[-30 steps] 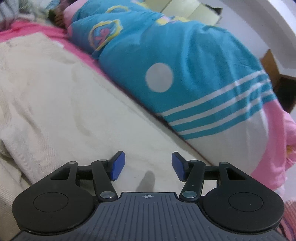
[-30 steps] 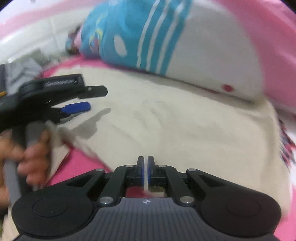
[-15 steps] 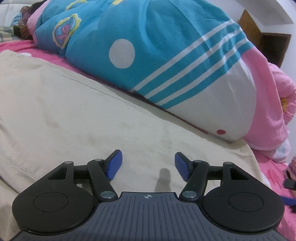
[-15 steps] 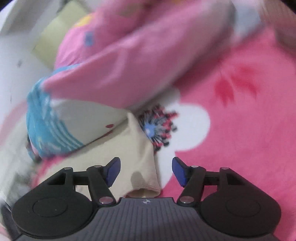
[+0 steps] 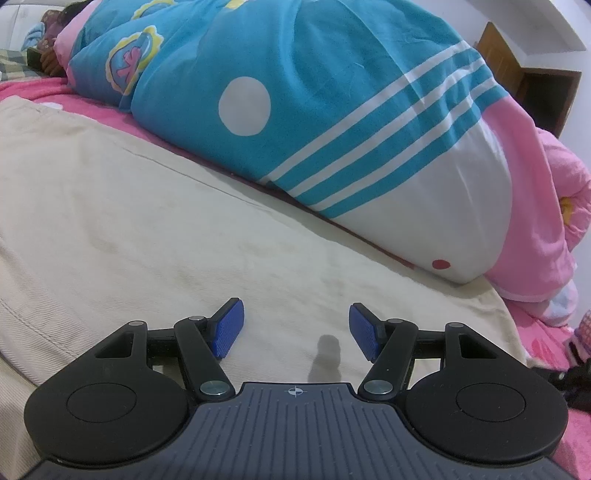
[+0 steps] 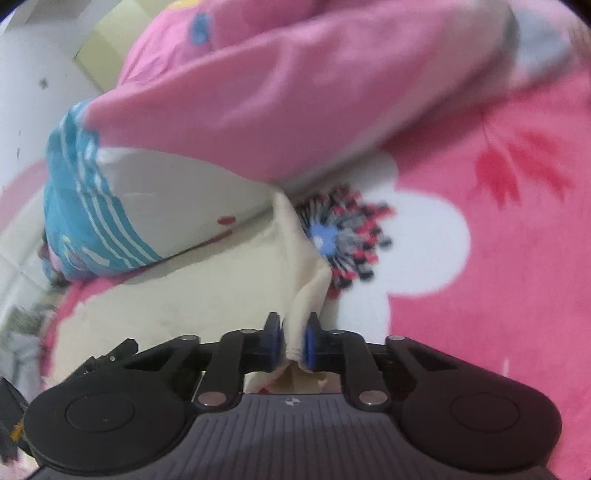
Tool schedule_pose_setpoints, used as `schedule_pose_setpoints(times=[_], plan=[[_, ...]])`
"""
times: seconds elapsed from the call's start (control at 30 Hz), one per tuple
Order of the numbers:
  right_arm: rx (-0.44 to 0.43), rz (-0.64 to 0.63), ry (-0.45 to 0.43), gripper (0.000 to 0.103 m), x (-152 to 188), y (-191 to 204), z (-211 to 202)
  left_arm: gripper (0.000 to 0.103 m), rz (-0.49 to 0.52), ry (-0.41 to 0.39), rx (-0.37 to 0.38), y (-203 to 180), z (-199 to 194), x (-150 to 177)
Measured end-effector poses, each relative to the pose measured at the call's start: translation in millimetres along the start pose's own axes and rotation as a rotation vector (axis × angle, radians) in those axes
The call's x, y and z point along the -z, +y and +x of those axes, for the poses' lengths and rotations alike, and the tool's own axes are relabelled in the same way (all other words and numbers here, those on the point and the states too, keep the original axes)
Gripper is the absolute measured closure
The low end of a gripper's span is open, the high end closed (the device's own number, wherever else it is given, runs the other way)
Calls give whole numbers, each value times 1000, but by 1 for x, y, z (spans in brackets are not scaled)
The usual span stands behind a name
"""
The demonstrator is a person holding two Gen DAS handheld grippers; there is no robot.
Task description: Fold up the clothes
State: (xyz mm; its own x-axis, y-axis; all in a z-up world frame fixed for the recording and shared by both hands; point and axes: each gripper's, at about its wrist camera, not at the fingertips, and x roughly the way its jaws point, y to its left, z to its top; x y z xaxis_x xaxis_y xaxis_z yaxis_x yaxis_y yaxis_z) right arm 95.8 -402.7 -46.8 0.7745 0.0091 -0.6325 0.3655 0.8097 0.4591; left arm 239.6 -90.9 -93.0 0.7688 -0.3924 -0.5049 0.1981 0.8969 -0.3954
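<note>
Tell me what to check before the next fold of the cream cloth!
1. Right gripper pinching the cream cloth corner: ok.
2. Left gripper open and empty above the cloth: ok.
3. Cloth lying flat under the left gripper: ok, only faint creases.
4. Room at the far edge: not ok, the blue striped bedding lies right along it.
5. Grip depth: cannot tell, picture blurred.

Pink flowered bedspread (image 6: 517, 240), rolled blue-and-white quilt (image 5: 295, 110), brown wooden door (image 5: 532, 85), pale wall (image 5: 535, 22).

No text, label, brand or number can be read in either view.
</note>
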Motion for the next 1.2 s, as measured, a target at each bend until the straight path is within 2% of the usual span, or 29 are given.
schedule_pose_setpoints(times=[0.13,0.23,0.3,0.4,0.43,0.47,0.53,0.57,0.6,0.63,0.7,0.93,1.07,1.2], plan=[[53,-256,-89,94,0,55,-10,40,-3,0,3,2,0,1],[26,-460,-120,94,8,102,-10,40,-9,0,6,4,0,1],[-17,-543,-101,94,15,128,-3,40,-16,1,11,7,0,2],[-82,-575,-32,93,24,150,17,40,-33,0,22,11,0,2],[-107,-565,6,90,25,152,24,40,-37,0,25,13,0,3],[-130,-545,41,89,26,152,30,40,-39,0,26,13,0,3],[-164,-494,85,79,27,149,35,40,-40,0,27,13,0,3],[-183,-465,97,78,27,146,35,40,-41,-1,27,13,1,3],[-207,-430,91,74,24,139,31,40,-41,-1,27,13,1,3],[-227,-387,82,63,21,129,26,40,-40,-1,26,13,1,3],[-237,-275,62,55,14,103,19,40,-36,-1,24,13,1,3],[-260,117,-1,53,-8,13,-3,40,-30,0,22,13,1,3],[-214,377,28,53,6,-38,2,40,-28,0,21,13,0,3],[-297,644,81,45,32,-71,7,40,-25,0,20,13,0,3]])
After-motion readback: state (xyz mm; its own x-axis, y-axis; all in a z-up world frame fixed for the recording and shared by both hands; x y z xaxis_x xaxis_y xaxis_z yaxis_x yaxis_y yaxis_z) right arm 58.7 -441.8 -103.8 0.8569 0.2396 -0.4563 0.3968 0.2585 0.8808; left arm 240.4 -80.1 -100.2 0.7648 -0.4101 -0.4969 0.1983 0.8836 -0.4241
